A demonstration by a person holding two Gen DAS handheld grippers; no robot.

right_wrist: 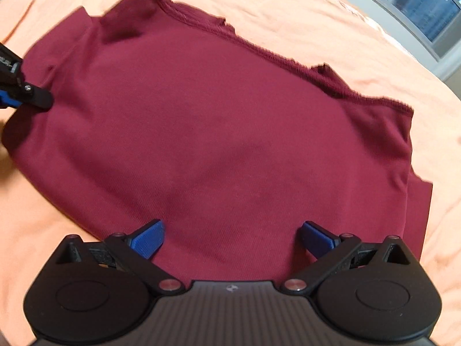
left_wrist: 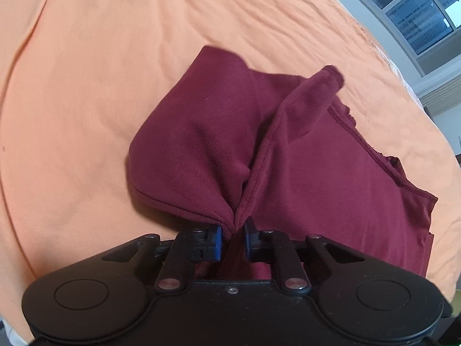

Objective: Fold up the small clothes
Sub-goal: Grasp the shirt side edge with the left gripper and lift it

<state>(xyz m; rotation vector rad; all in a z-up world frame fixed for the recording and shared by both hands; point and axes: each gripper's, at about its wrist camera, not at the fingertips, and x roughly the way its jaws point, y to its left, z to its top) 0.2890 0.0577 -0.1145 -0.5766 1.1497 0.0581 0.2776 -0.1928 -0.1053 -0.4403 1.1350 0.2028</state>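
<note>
A small maroon garment [right_wrist: 219, 132] lies spread on an orange bedsheet [right_wrist: 288, 5]. In the left wrist view my left gripper [left_wrist: 233, 240] is shut on a pinched edge of the maroon garment [left_wrist: 207, 132], and the cloth rises in folds on both sides of the blue pads. The left gripper [right_wrist: 20, 95] also shows at the far left edge of the right wrist view, on the garment's left side. My right gripper [right_wrist: 232, 239] hovers wide open over the near hem, its blue fingertips [right_wrist: 149, 238] apart with flat cloth below them.
The orange bedsheet [left_wrist: 86, 86] covers the whole surface around the garment, with wrinkles at the back. A window [left_wrist: 415, 8] stands at the upper right beyond the bed's far edge. The garment's stitched neckline edge [right_wrist: 288, 60] faces away from me.
</note>
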